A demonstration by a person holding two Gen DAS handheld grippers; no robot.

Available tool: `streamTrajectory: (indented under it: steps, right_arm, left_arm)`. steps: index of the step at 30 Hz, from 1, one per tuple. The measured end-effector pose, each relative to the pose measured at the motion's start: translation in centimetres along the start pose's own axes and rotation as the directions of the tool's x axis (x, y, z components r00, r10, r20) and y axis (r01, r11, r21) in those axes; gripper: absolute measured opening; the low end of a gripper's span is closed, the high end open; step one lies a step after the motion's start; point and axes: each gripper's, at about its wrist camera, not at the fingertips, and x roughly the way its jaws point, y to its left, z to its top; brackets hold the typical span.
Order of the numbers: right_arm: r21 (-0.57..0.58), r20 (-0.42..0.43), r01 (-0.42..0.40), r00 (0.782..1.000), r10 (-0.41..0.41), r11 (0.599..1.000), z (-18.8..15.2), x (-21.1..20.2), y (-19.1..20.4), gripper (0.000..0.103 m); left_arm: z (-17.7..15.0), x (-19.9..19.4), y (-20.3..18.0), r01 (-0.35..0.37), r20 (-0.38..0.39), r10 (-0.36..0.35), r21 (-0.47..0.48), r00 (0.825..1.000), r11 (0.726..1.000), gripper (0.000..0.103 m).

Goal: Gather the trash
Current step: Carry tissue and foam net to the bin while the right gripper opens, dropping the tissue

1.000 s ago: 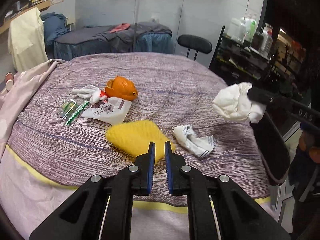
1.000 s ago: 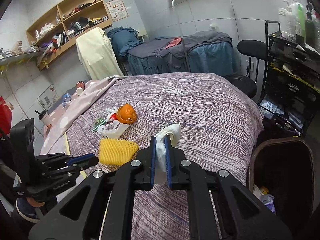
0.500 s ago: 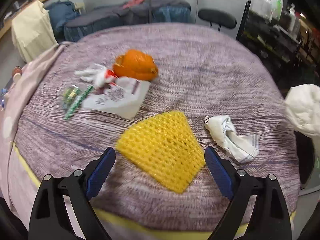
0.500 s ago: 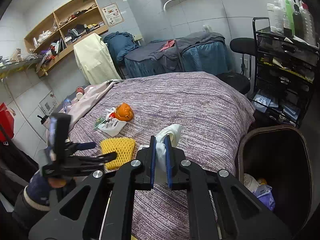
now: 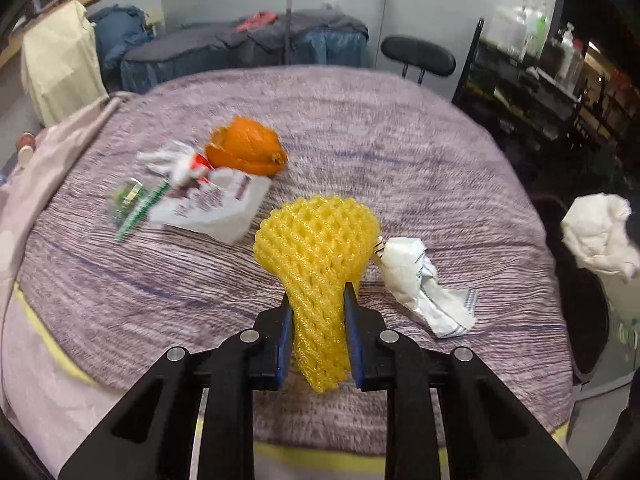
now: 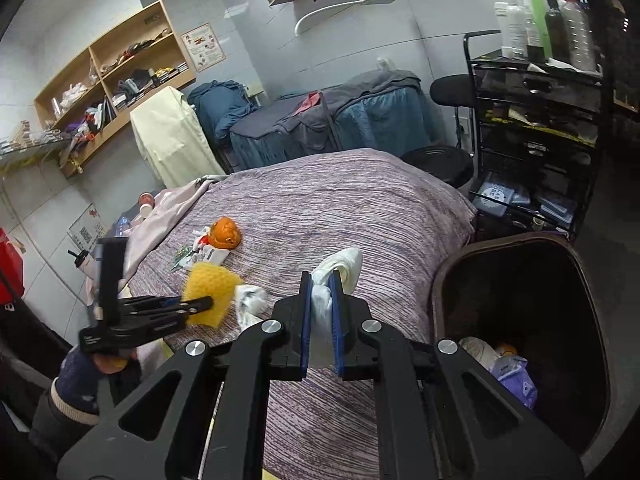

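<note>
Left wrist view: the left gripper (image 5: pixel 316 300) pinches the yellow foam net (image 5: pixel 318 248) above the bed (image 5: pixel 400 152); the blurred wrappers (image 5: pixel 200 204) by the orange peel (image 5: pixel 246 148) are unreadable. Right wrist view: the right gripper (image 6: pixel 321 284) clamps a white tissue wad (image 6: pixel 340 268) beside the brown bin (image 6: pixel 444 280), whose contents are dim and partly hidden behind the gripper.

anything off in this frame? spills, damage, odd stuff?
No spills or damage visible. The litter still on the bedspread is task trash: orange peel, printed wrapper, crumpled tissue. The left view is motion-blurred.
</note>
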Motion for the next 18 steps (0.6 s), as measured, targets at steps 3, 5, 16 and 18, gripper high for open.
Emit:
streamTrajectory:
  steps: [3, 5, 16, 18]
  right_arm:
    - [0.025, 0.013, 0.016, 1.0, -0.016, 1.0, -0.3, -0.9, -1.1, 0.01]
    - [0.042, 0.023, 0.027, 0.999, -0.028, 0.999, -0.5, -1.6, -1.9, 0.01]
    - [0.12, 0.063, 0.127, 0.989, -0.135, 0.985, -1.5, -5.4, -6.8, 0.01]
    - [0.136, 0.065, 0.15, 0.985, -0.16, 0.979, -1.9, -6.0, -7.8, 0.01]
  left_arm:
    - [-0.4, -2.9, -0.6, 0.029, 0.067, -0.028, -0.017, 0.997, 0.999, 0.022]
    - [-0.8, -4.7, -1.3, 0.046, 0.108, -0.044, -0.018, 0.993, 0.999, 0.022]
    - [-1.1, -6.8, -8.0, 0.18, 0.164, -0.187, 0.056, 0.968, 0.982, 0.022]
    - [-1.2, -6.6, -9.5, 0.202, 0.155, -0.212, 0.08, 0.965, 0.976, 0.022]
